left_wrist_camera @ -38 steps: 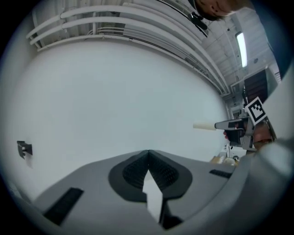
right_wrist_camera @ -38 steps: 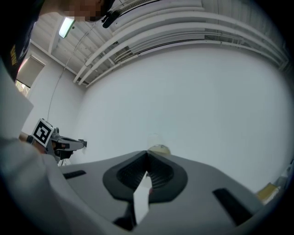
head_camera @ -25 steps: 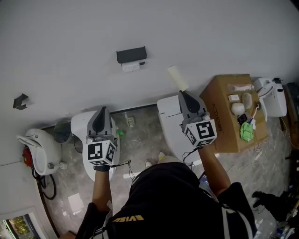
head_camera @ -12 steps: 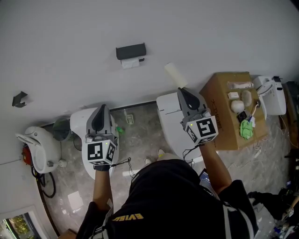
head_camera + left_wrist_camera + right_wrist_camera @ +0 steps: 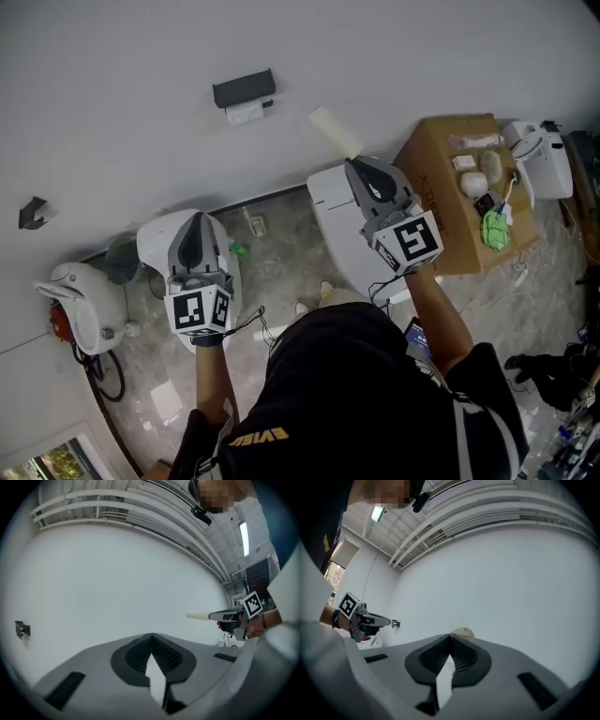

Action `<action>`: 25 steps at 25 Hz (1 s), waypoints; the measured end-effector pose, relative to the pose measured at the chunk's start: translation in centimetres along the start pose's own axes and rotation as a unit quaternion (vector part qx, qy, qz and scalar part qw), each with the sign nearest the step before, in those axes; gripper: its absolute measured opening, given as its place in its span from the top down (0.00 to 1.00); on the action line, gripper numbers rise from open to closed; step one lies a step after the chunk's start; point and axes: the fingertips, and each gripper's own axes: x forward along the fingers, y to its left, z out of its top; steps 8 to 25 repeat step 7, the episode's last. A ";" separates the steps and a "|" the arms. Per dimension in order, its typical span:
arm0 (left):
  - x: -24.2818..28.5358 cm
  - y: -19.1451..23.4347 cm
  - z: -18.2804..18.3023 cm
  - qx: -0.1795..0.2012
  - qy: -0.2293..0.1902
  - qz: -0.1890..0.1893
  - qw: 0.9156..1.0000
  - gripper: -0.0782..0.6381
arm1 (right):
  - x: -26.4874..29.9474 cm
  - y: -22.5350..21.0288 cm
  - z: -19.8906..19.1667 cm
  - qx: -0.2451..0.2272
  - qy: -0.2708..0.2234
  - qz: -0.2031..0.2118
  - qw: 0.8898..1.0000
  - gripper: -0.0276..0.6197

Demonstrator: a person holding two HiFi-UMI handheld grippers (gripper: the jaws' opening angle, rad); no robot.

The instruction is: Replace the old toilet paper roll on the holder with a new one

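Observation:
A black holder (image 5: 244, 89) is fixed on the white wall, with a small white paper roll (image 5: 242, 113) just under it. My right gripper (image 5: 354, 164) is shut on a cream tube-like roll (image 5: 335, 131), which sticks out past its tip toward the wall, to the right of the holder and a little lower in the picture. The left gripper view shows the cream roll (image 5: 197, 616) from the side. The right gripper view shows only its round end (image 5: 461, 632) beyond my right gripper (image 5: 450, 637). My left gripper (image 5: 197, 228) is shut and holds nothing; the left gripper (image 5: 151, 635) faces bare wall.
Two white toilets (image 5: 150, 248) (image 5: 328, 206) stand on the floor below the grippers. A cardboard box (image 5: 436, 197) with several small items stands to the right, with a white appliance (image 5: 539, 159) beyond it. A black hook (image 5: 33, 211) is on the wall at left.
The head view has shifted, so everything sits a little up and left. The right gripper has tilted slightly with the cream roll still in it. The left gripper has kept still.

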 end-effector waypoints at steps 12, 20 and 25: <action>-0.7 -1.1 -1.2 0.002 0.003 -0.008 1.000 0.88 | -0.7 1.0 0.5 -0.021 0.007 0.028 0.999 0.96; -0.7 -1.1 -1.2 0.002 0.003 -0.008 1.000 0.88 | -0.7 1.0 0.5 -0.021 0.007 0.028 0.999 0.96; -0.7 -1.1 -1.2 0.002 0.003 -0.008 1.000 0.88 | -0.7 1.0 0.5 -0.021 0.007 0.028 0.999 0.96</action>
